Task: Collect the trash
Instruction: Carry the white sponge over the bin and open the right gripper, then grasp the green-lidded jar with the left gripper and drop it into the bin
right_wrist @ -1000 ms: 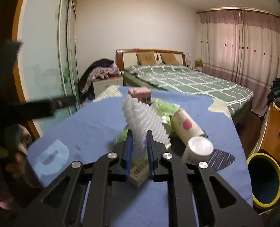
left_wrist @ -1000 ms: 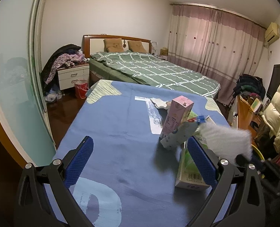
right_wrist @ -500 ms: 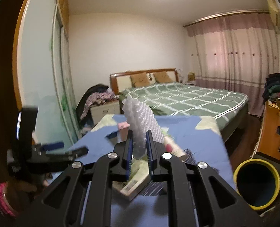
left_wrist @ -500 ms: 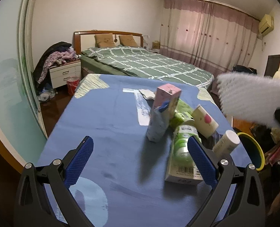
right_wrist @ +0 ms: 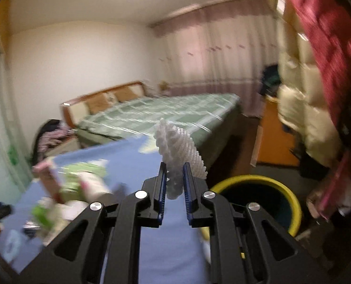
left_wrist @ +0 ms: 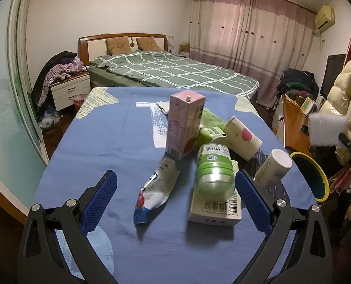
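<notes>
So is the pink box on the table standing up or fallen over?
Standing up. The pink carton rests on its base on the blue table, top face upward, while the green bottle beside it lies on its side.

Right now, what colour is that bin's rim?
Yellow; the bin shows best in the right wrist view.

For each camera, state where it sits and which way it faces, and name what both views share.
Left wrist: sits on the left gripper, looking along its open fingers over the blue table of trash toward the bed.
Right wrist: sits on the right gripper, shut on the white foam net, facing past the table edge toward the yellow-rimmed bin.
Shared: table, bed, bin, pink carton, and the foam net.
</notes>
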### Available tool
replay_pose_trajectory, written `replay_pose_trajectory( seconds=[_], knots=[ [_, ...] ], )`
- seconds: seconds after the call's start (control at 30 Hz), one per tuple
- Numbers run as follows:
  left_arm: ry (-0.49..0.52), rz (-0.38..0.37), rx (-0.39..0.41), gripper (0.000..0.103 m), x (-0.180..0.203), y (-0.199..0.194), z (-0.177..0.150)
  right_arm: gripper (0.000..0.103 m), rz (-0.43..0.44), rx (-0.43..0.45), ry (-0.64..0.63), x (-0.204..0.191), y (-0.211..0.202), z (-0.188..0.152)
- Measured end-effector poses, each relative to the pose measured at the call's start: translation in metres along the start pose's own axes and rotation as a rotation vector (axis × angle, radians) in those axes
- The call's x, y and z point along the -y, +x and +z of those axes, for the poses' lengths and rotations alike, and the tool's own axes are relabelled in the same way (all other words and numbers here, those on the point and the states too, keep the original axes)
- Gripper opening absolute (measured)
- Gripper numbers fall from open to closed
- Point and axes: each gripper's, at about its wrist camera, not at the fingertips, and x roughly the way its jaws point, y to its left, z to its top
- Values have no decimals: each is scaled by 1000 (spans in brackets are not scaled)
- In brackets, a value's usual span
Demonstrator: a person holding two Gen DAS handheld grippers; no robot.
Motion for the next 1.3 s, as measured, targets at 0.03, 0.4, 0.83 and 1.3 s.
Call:
replay_pose_trajectory(
  seconds=[0.03,0.4,0.83,1.3],
  knots=[
    [5,0,-2,98,1,1,0,14,-25,-17,18,12,8,-4],
    [57,-19,-54,98,30,26,1,21,-220,-179,73,89,72,-40],
    [82,11,-88,98,36,59,1,48,-246,-150,75,93,71,-45],
    [97,-35,-133,72,41,98,5,49,-229,-166,82,86,73,-49]
  ],
)
